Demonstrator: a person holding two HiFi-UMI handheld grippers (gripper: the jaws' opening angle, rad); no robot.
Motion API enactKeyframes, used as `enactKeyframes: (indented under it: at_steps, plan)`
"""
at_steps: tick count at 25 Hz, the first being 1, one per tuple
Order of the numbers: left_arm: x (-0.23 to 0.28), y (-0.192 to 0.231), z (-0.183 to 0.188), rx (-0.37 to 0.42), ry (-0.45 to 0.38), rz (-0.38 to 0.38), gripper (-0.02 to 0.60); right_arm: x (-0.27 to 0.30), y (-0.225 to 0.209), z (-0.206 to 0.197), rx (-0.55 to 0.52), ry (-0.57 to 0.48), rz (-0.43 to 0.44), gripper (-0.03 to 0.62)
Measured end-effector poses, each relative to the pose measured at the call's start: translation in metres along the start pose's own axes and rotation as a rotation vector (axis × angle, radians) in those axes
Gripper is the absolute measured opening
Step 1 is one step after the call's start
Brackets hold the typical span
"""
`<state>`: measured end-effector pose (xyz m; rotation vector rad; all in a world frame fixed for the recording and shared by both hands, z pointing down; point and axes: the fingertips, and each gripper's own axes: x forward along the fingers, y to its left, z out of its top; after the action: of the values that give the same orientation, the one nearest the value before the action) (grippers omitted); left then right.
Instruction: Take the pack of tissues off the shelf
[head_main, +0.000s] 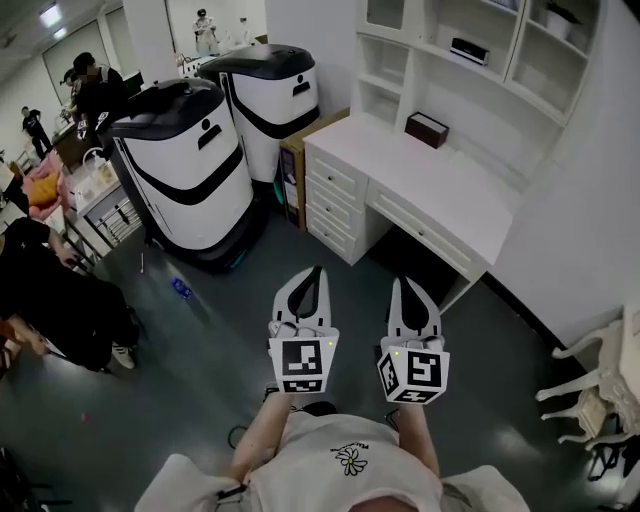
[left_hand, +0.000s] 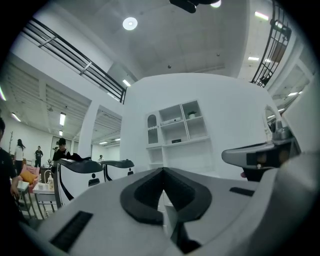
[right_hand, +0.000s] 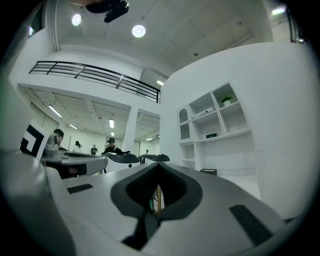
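both grippers shut and empty, pack far off on the shelf

your left gripper (head_main: 319, 272) and right gripper (head_main: 406, 284) each have their tips pressed together with nothing between them, held side by side near you over the floor (head_main: 200, 350). the pack (head_main: 465, 50), as best i can judge, is the small dark-and-white thing lying on the shelf (head_main: 440, 62) far right, well apart from both grippers. arrive with the tips together like this and you'd likely shove it to the back wall; come in off line and a jaw could catch the white uprights, or swing low and knock the dark box (head_main: 427, 128) on the desk (head_main: 430, 195) beneath. the desk is white and otherwise bare. the floor is dark grey, with two white-and-black machines (head_main: 185, 170) far left, people (head_main: 95, 85) beyond them, and a white chair (head_main: 590, 385) near right.
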<state>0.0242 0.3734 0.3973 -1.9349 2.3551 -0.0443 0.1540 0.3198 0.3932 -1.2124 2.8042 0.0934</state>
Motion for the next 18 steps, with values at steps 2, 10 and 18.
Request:
enactKeyframes:
  at_steps: [2, 10, 18]
  plan:
    - [0.001, 0.001, 0.000, 0.007, -0.002, -0.005, 0.000, 0.004, 0.004, 0.002, 0.023, -0.010, 0.010, 0.003]
    - [-0.003, 0.012, -0.010, -0.049, 0.012, -0.007, -0.001, 0.015, 0.018, 0.003, -0.006, -0.005, 0.033, 0.003]
    - [0.037, 0.031, -0.005, -0.078, -0.047, -0.022, 0.000, 0.041, 0.012, 0.009, -0.069, -0.048, 0.032, 0.003]
